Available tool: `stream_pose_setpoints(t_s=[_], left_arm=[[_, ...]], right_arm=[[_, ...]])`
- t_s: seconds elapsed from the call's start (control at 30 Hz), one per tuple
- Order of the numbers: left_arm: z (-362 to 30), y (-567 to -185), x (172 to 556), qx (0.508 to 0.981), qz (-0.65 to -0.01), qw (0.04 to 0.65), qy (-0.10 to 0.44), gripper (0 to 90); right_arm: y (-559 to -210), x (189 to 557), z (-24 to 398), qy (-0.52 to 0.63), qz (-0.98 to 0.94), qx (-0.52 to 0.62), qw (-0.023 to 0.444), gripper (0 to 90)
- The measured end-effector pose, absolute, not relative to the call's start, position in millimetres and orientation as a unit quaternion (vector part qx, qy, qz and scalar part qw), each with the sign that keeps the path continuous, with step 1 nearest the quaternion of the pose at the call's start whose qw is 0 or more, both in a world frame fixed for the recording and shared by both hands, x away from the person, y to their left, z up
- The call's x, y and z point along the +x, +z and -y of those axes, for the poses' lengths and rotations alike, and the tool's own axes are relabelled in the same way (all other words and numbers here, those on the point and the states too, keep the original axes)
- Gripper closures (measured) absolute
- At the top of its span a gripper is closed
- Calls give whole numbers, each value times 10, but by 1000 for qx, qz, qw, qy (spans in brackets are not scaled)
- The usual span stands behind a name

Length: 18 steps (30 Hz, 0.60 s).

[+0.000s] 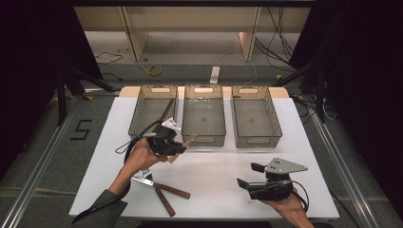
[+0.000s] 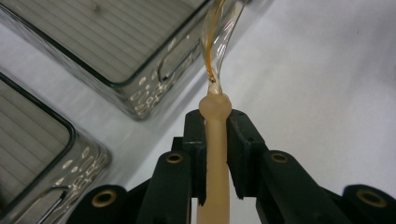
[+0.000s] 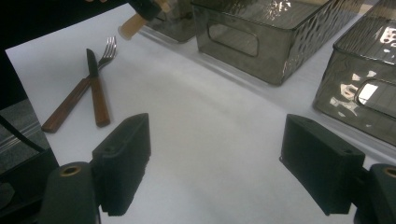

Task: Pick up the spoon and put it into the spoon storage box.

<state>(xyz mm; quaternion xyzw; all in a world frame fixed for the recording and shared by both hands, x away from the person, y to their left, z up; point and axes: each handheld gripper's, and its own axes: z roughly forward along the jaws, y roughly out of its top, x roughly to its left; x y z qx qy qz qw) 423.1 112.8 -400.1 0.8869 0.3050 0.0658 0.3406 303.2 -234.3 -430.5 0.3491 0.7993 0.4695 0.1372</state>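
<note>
cream smooth spoon handle (image 2: 215, 154) clamped in left tool (image 2: 215, 122); right tool (image 3: 215, 158) apart.

Overhead light falls bright on my white table (image 1: 204, 175) while the room around it sinks into black. Glare sparkles on the smoky plastic bins (image 3: 261, 37). Close to my lens, my left claw (image 2: 215, 140) and its pale handle (image 2: 215, 154) blur softly.

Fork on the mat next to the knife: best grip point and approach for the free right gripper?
Grip the fork on its wooden handle near the butt end, where it splays clear of the knife; their metal ends overlap. Come from above, jaws across the handle. The right gripper is open and likely fits.
</note>
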Motion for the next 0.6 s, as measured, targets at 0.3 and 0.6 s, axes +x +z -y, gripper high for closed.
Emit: stream_pose_setpoints(t_s=[0.3, 0.6], left_arm=[[-1069, -3877, 4288, 869, -323, 364, 91, 781], [-1004, -3802, 4418, 850, -345, 384, 104, 781]], right_arm=[[-4312, 3036, 2340, 470, -799, 350, 137, 247], [-4319, 3042, 2339, 473, -797, 351, 136, 244]])
